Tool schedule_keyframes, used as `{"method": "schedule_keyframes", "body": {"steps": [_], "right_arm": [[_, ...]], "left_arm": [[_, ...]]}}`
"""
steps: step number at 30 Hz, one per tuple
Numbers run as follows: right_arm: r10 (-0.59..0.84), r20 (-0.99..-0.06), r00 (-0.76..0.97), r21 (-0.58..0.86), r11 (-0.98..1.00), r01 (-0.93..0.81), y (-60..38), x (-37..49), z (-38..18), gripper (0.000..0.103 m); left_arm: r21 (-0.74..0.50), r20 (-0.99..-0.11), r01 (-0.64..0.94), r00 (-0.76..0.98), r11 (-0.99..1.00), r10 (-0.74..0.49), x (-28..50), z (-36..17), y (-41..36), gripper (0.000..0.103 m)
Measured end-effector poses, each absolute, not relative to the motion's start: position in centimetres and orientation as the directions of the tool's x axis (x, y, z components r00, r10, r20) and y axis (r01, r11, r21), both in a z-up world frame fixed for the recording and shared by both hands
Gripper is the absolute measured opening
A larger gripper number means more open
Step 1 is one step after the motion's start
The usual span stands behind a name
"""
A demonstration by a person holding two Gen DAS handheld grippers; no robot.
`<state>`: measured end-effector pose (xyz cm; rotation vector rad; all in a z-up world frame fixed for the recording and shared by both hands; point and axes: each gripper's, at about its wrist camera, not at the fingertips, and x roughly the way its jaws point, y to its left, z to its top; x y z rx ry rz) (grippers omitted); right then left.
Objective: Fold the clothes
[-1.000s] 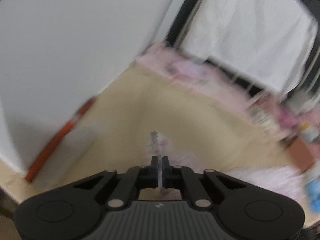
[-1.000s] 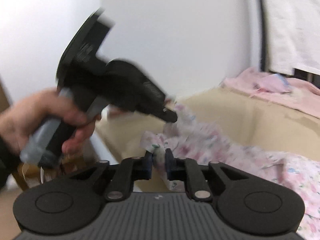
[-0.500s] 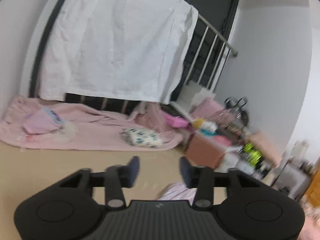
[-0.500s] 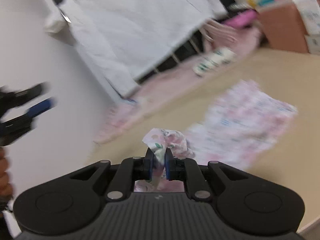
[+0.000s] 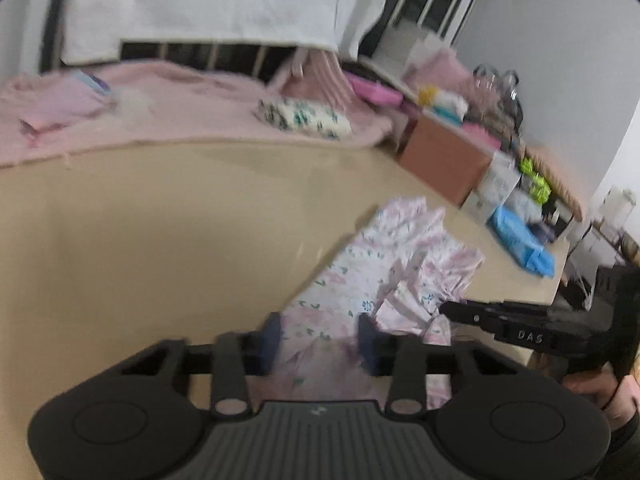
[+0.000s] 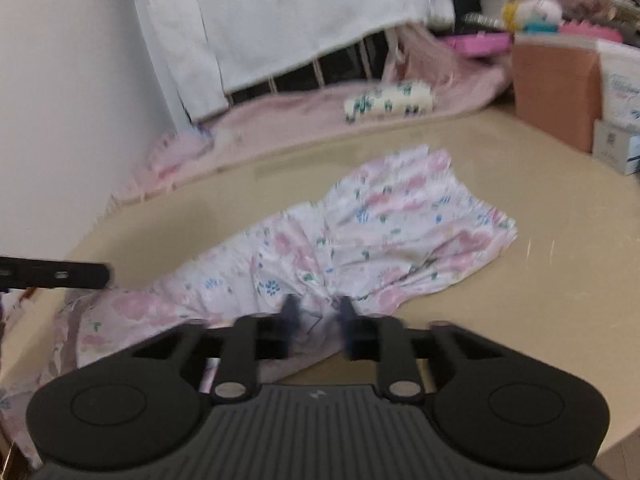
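While both grippers hang with jaws parted and empty, the left gripper (image 5: 319, 338) spreads wider than the right gripper (image 6: 318, 326). Floral cloth (image 6: 360, 232) lies crumpled on the table (image 5: 160, 240), stretching toward twelve o'clock beyond each.

A white sheet (image 6: 288, 12) hangs behind a pink blanket (image 5: 168, 108), near a brown box (image 6: 554, 88).

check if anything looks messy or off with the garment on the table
The floral garment lies bunched and wrinkled on the table, not flat. Its near end is gathered into a twist by the open right gripper.
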<state>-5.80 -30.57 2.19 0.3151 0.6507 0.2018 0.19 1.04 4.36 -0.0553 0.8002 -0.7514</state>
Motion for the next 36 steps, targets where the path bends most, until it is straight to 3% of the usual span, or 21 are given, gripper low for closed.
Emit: {"method": "schedule_keyframes", "body": {"steps": [2,8,13,15,17,22,25,27,28,29,31,34,36], "right_arm": [[0.271,-0.589,0.761,0.309,0.946,-0.097,-30.5,-4.9,2.3,0.014],[0.340,-0.652,0.678,0.252,0.940,-0.230,-28.4,1.7,2.7,0.013],[0.387,-0.682,0.620,0.215,0.917,-0.336,-24.4,7.4,4.0,0.015],[0.377,-0.654,0.656,0.178,0.920,-0.350,-24.5,6.0,6.1,0.021],[0.380,-0.595,0.708,0.159,0.919,-0.360,-26.5,2.5,8.5,0.050],[0.486,-0.536,0.690,0.233,0.871,-0.433,-30.8,-8.8,9.0,0.063],[0.568,-0.516,0.641,0.176,0.803,-0.570,-29.8,-14.8,6.0,0.075],[0.544,-0.561,0.624,0.091,0.790,-0.606,-28.5,-16.2,4.3,0.072],[0.525,-0.592,0.611,0.072,0.790,-0.609,-27.9,-15.9,3.7,0.048],[0.513,-0.621,0.593,0.066,0.788,-0.612,-27.5,-15.4,3.4,0.002],[0.533,-0.612,0.585,0.073,0.774,-0.629,-27.2,-13.7,4.9,0.001],[0.664,-0.475,0.578,0.103,0.694,-0.713,-26.7,-10.5,9.5,0.001],[0.670,-0.484,0.563,0.143,0.696,-0.704,-25.6,-6.0,10.6,0.001]], "left_arm": [[-0.327,-0.668,0.583,0.414,0.744,-0.618,0.7,3.1,0.3,0.010],[-0.402,-0.643,0.581,0.371,0.708,-0.670,-3.0,1.9,0.6,0.010],[-0.433,-0.604,0.516,0.443,0.739,-0.663,-3.6,2.0,1.7,0.014],[-0.460,-0.562,0.523,0.453,0.717,-0.692,-3.7,2.6,3.2,0.024],[-0.463,-0.514,0.583,0.437,0.667,-0.738,-4.6,3.3,4.4,0.053],[-0.344,-0.517,0.716,0.395,0.607,-0.759,-6.1,3.7,2.6,0.057],[-0.277,-0.554,0.754,0.380,0.595,-0.741,-6.2,3.2,0.9,0.057],[-0.241,-0.576,0.771,0.376,0.590,-0.726,-6.3,2.7,0.0,0.057],[-0.233,-0.576,0.775,0.376,0.587,-0.725,-6.3,2.5,-0.3,0.056],[-0.229,-0.576,0.778,0.376,0.585,-0.726,-6.4,2.3,-0.4,0.055],[-0.253,-0.560,0.770,0.377,0.586,-0.738,-6.3,2.1,0.0,0.051],[-0.302,-0.522,0.752,0.383,0.586,-0.762,-6.0,2.3,0.7,0.049],[-0.365,-0.507,0.716,0.382,0.594,-0.772,-5.1,2.1,1.0,0.049]]}}
